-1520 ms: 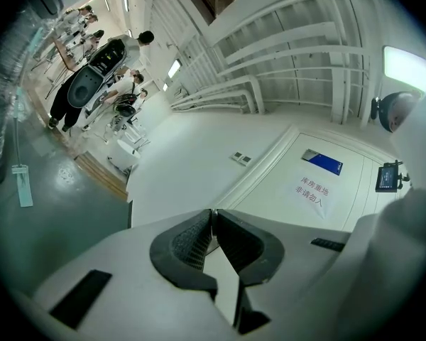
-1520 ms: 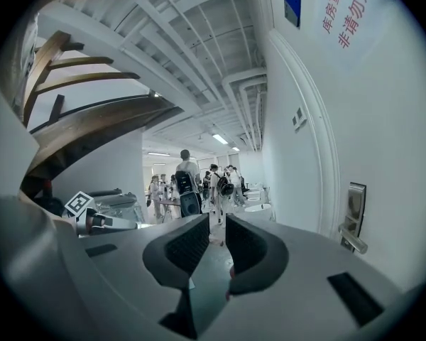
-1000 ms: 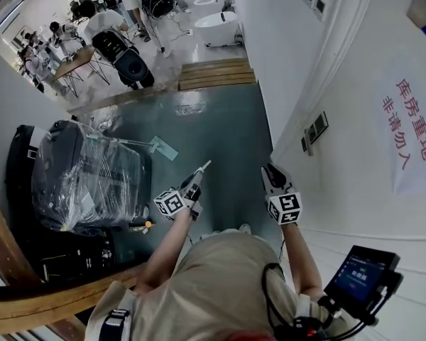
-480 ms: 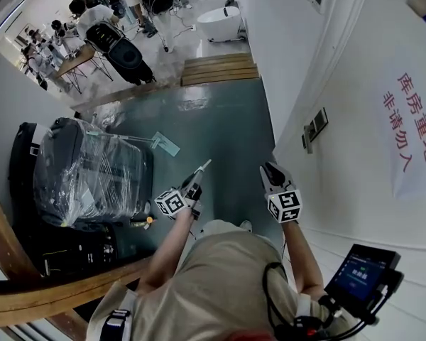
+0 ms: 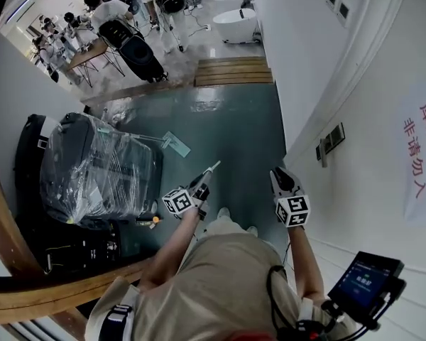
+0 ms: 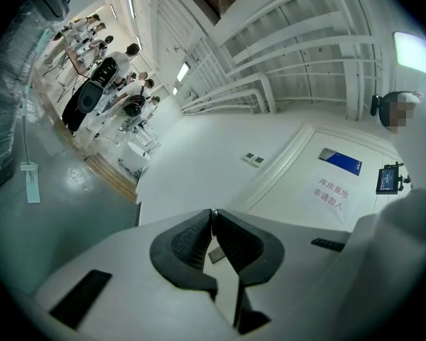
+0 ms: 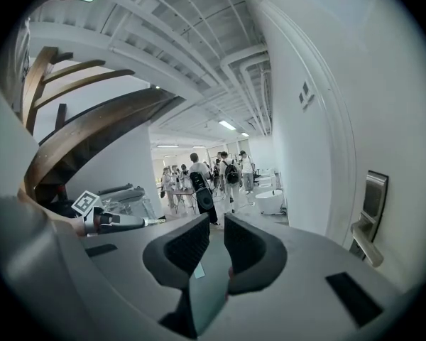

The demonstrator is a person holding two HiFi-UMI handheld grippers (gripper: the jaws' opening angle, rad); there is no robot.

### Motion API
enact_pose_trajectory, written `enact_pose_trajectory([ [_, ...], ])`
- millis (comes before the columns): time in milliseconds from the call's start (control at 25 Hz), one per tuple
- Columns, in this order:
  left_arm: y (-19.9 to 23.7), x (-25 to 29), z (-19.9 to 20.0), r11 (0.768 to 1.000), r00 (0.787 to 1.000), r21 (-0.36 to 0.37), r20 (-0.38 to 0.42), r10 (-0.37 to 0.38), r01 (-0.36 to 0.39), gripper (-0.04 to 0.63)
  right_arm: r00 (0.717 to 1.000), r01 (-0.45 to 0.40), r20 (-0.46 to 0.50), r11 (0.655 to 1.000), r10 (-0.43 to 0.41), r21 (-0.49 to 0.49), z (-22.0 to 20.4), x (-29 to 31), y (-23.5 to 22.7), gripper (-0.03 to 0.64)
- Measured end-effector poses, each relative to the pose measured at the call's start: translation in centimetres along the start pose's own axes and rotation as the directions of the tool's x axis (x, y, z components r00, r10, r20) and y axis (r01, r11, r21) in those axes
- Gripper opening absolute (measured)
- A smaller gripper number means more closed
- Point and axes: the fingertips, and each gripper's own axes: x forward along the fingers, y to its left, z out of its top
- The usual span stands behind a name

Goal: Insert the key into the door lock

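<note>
Head view: a person stands on the grey-green floor point(image 5: 227, 126) beside a white door point(image 5: 369, 190). A key point(image 5: 211, 170) is clamped in the left gripper point(image 5: 204, 182), and the door lock point(image 5: 330, 141) is well apart to the right. The left gripper view shows its fingers point(image 6: 188, 244) pressed together with only a thin sliver of metal between the pads. The right gripper view shows the right gripper point(image 7: 211, 239) with its fingers parted and nothing between them. The key reads as a small, light, stiff metal blade, likely smooth and apt to twist in the pads if it meets the keyhole off line. The sound hold is the present one, flat on the head, leaving the blade free. Its long axis runs on from the left gripper, roughly level, with the tip pointing away from the person and down the corridor towards a distant group of people point(image 5: 99, 9). It therefore lies nearly parallel to the door's face rather than aimed at it. By that reading the blade would need swinging to the right to face the lock plate, whose lever handle point(image 7: 362, 239) shows in the right gripper view; the keyhole itself cannot be made out.
</note>
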Motion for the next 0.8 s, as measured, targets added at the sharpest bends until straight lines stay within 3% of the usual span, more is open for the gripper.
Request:
enact_pose_trajectory([
  [360, 3.0, 1.8, 5.9, 0.999, 1.0, 0.022, -0.009, -0.027, 0.027, 0.035, 0.999, 0.03, 0.016, 1.0, -0.03, 0.01, 2.2, 5.4, 0.6, 0.061],
  [800, 7.5, 3.0, 9.5, 0.998, 0.998, -0.001, -0.03, -0.058, 0.058, 0.035, 0.997, 0.079, -0.002, 0.997, -0.079, 0.002, 2.2, 10.8, 1.3, 0.061],
])
